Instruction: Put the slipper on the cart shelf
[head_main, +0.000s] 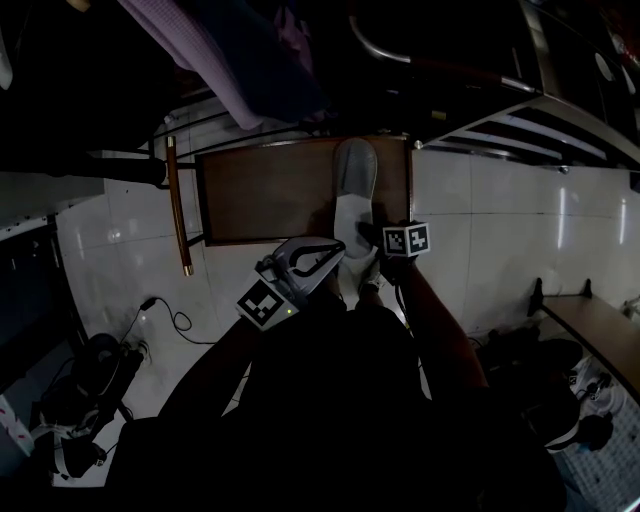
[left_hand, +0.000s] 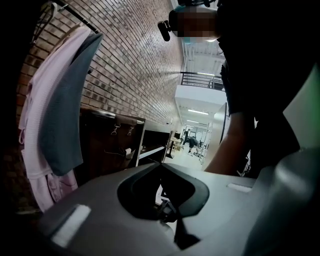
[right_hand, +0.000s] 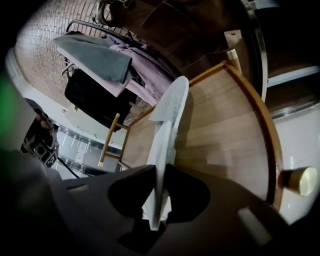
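Closest in, clamped narrow on the heel-end edge of the pale grey-and-white soft slipper: the right hand-held gripper, with only a thin strip of material caught between its pads. Just beside it, closed on nothing and aimed away from the work: the left hand-held gripper.

A little further out, resting toe-first along the brown wooden cart shelf, with the heel end apparently reaching back past the near edge toward the person. Hard to tell in the dark head view how much of the sole lies on the board.

Judged from here: placing nearly done, release not yet made.
- Could tip back off the near edge on letting go, for want of enough length on the wood. Safer to push further in first.
- Could slide out of so slim a pinch if dragged, given the soft, floppy material.
- Could catch on a pad at opening and get pulled back with it.
- Could knock the brass-coloured round post cap at the shelf's near corner.
- Could nudge the cart across the glossy white tiled floor and shift the shelf out from under.

Farthest off and of no concern: pink and grey garments hanging before a brick wall.
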